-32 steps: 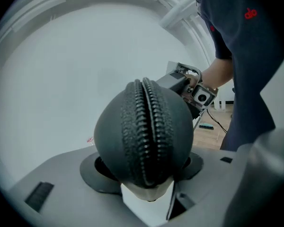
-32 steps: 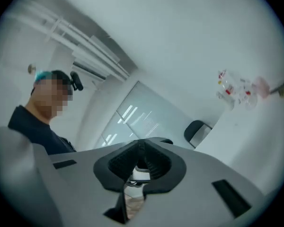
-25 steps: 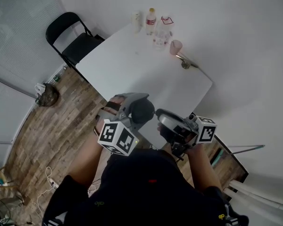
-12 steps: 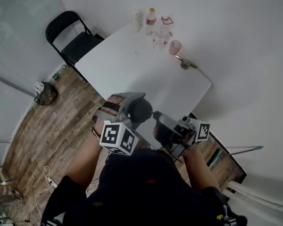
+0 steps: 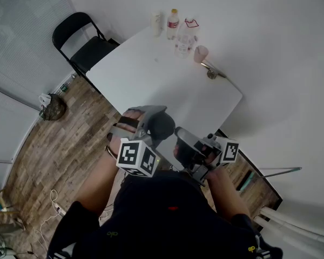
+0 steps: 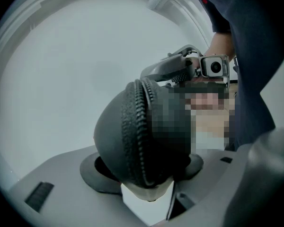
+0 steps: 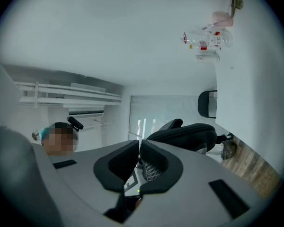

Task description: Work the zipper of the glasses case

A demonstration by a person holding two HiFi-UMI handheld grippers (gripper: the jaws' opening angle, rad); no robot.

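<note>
The scene is lit brightly and evenly; the white table (image 5: 162,80) is almost washed out. Both gripper views are bent by fisheye distortion and darkened at the corners. The near glasses case (image 6: 118,136) is rendered slightly soft.

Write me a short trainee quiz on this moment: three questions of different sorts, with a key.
1. True or false: the left gripper grips the case.
2. Where do the bottles stand? A: at the far edge of the table. B: on the chair. C: on the floor.
3. Fill in: the jaws of the right gripper are ___.

Key
1. True: the case sits clamped between its pads.
2. A.
3. Shut. They have just been closing, their pads now meet, and nothing shows between them.
</note>
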